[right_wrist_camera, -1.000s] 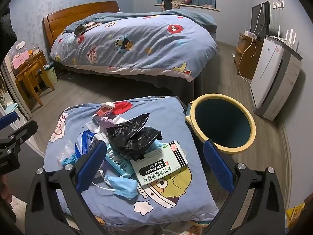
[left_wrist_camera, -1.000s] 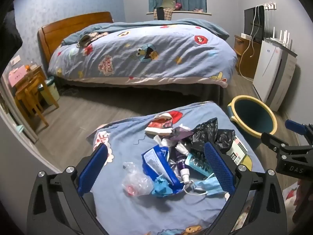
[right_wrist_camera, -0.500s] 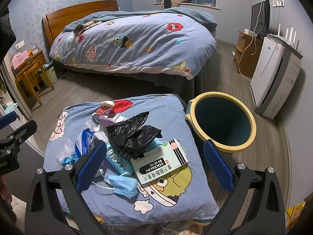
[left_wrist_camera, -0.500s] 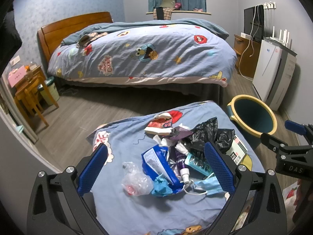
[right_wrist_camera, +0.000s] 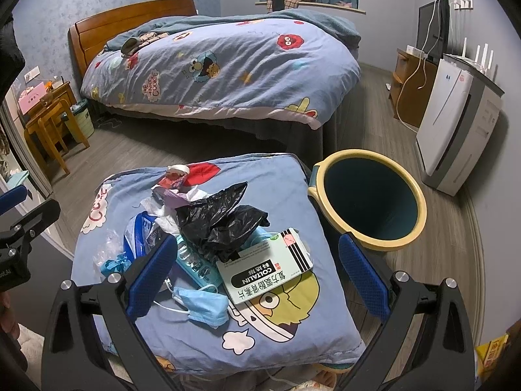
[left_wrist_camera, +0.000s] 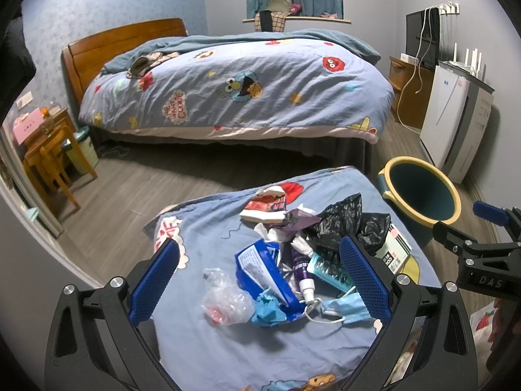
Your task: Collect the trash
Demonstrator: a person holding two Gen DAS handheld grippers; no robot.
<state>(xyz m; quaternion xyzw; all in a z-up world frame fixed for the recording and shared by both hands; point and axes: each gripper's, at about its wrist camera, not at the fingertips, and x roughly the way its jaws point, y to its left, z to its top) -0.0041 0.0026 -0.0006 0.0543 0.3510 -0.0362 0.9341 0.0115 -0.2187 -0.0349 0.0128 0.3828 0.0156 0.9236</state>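
A pile of trash lies on a low table under a blue cartoon cloth (right_wrist_camera: 280, 332): a black plastic bag (right_wrist_camera: 221, 221), a white-green medicine box (right_wrist_camera: 267, 268), a blue face mask (right_wrist_camera: 202, 303), a teal blister pack (left_wrist_camera: 329, 268), a blue packet (left_wrist_camera: 263, 270), a clear crumpled bag (left_wrist_camera: 224, 303) and a red-white wrapper (left_wrist_camera: 267, 207). A teal bin with a yellow rim (right_wrist_camera: 368, 200) stands on the floor right of the table. My left gripper (left_wrist_camera: 259, 278) is open above the pile's near side. My right gripper (right_wrist_camera: 257, 277) is open above the box and mask.
A large bed (left_wrist_camera: 234, 91) with a cartoon duvet fills the back of the room. A white air purifier (right_wrist_camera: 456, 130) and a wooden cabinet (right_wrist_camera: 410, 81) stand at the right wall. A wooden stool and desk (left_wrist_camera: 49, 150) stand at the left.
The right gripper has drifted slightly forward over the table. The left gripper has barely moved. Both stay open and empty.
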